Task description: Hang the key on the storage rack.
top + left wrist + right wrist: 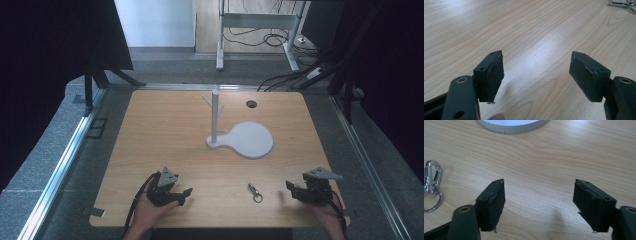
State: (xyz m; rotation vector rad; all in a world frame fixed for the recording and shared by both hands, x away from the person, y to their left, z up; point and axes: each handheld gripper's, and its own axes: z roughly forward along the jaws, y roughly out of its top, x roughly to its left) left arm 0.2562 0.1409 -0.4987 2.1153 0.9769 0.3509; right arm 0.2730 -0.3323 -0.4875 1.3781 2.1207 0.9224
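The keyring clip (pixel 255 192), a small silver carabiner with a ring, lies flat on the wooden bench (pixel 165 135) between the two grippers, nearer the right one. The left gripper (pixel 185 193) rests low with its jaws spread wide, nothing between them. The right gripper (pixel 291 187) also has its jaws spread and empty. Beyond both pairs of jaws stands a white peg stand (pixel 216 120) on its flat base.

A pale wooden surface (pixel 165 140) carries a white peg stand with a round flat base (pixel 240 137) near its middle. A small silver metal carabiner clip with a key ring (pixel 255 192) lies well apart, toward the near edge. A round dark cable hole (pixel 251 104) sits at the far side.
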